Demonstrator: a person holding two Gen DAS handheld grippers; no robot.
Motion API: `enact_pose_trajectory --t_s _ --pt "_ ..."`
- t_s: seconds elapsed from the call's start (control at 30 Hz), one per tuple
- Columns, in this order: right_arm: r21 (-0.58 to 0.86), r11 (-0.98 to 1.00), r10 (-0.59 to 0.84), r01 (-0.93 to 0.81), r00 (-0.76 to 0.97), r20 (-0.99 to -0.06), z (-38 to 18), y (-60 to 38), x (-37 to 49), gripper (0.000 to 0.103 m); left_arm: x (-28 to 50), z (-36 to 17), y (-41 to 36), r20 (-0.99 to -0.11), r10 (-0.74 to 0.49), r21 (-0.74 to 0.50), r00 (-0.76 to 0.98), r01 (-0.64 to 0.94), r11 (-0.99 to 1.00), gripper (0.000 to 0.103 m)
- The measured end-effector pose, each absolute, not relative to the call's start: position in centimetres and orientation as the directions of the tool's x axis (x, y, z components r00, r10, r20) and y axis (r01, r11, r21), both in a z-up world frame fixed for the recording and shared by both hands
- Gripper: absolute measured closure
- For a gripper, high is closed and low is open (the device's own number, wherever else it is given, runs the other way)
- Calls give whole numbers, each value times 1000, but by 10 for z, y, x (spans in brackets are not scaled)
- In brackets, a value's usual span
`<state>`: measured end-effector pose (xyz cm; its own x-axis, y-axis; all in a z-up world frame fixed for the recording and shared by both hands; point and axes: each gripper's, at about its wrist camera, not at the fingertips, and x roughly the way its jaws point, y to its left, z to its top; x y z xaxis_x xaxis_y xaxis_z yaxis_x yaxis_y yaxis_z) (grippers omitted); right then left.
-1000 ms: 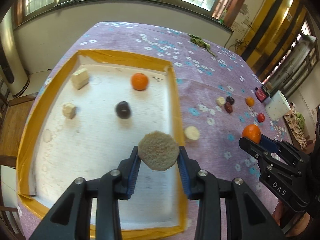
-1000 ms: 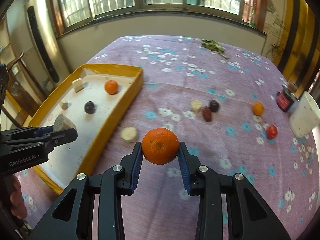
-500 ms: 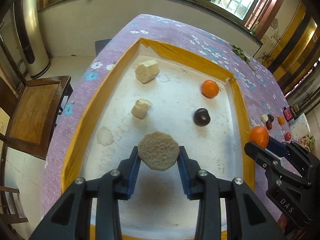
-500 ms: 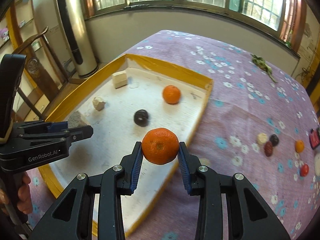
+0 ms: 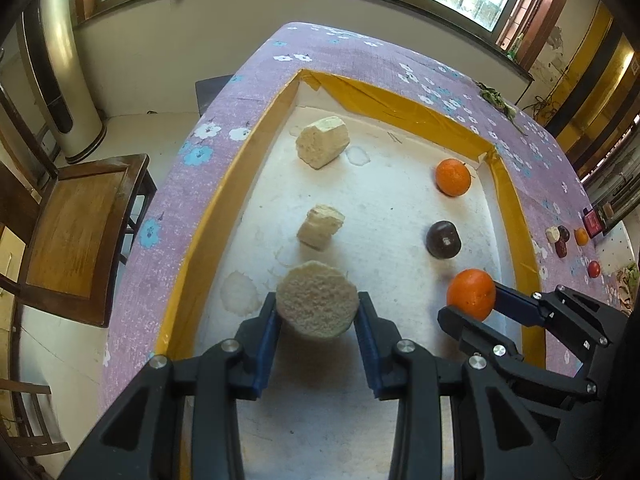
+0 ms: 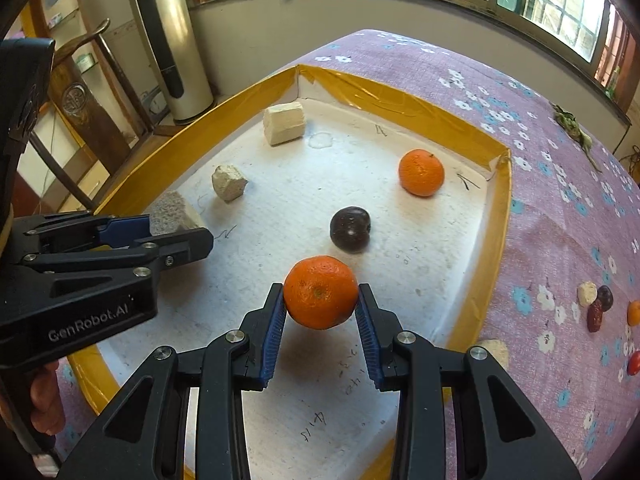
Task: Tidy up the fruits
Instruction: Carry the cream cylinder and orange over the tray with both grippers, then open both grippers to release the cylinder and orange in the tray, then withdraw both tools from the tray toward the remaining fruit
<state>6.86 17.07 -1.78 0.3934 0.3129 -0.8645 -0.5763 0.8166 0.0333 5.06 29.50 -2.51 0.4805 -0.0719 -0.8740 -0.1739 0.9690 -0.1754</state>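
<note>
Left wrist view: my left claw point(image 5: 318, 312) is gripping a round, pale, spongy slice point(image 5: 317, 300), which is sitting squarely between the two blue pads at the centre of the frame, its flat cut face turned toward the lens. It is hanging above the white floor of the yellow-rimmed tray point(image 5: 224, 196). Directly above it in the frame, two pale chunks are lying on the tray floor: a small one point(image 5: 320, 226) near the slice and a larger one point(image 5: 322, 142) farther up. At right centre a dark round fruit point(image 5: 443, 239) is resting on the tray, with an orange point(image 5: 453, 177) above it near the tray's upper right corner.

Right wrist view: my right claw point(image 6: 321, 308) is clamping a second orange point(image 6: 321, 292), which is filling the gap between the pads at lower centre, stem scar facing the lens, also above the tray floor. The dark fruit is lying just above it in the frame. My left claw is entering from the left edge, with fingers of the person's hand point(image 6: 44, 400) showing at lower left.

At the right edge, several small fruits point(image 6: 596, 304) are lying on the purple flowered tablecloth point(image 6: 560, 208), outside the tray, and one pale piece point(image 6: 494, 350) is lying just beside the tray's rim.
</note>
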Motion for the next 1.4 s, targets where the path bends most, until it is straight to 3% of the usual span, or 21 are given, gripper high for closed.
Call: enact_pose_trajectory --t_s 0.33,0.5,0.8,0.9,1.4 --pt "29 825 290 -565 379 -879 -26 165 70 69 51 -25 294 -874 -69 -169 480 -170 971 63" --pt "41 836 294 -548 382 -876 -23 153 70 63 48 -24 293 -879 -69 -173 471 -179 968 61" --pt "42 838 310 -545 411 -857 -9 135 53 62 35 -18 283 -878 -44 -154 476 -194 969 47" --pt "21 837 308 -547 438 -845 0 129 43 58 30 -12 280 -874 0 -117 486 -210 971 33" --pt "21 879 284 -477 488 -825 14 54 13 53 22 8 234 -853 -3 -129 522 -204 970 23"
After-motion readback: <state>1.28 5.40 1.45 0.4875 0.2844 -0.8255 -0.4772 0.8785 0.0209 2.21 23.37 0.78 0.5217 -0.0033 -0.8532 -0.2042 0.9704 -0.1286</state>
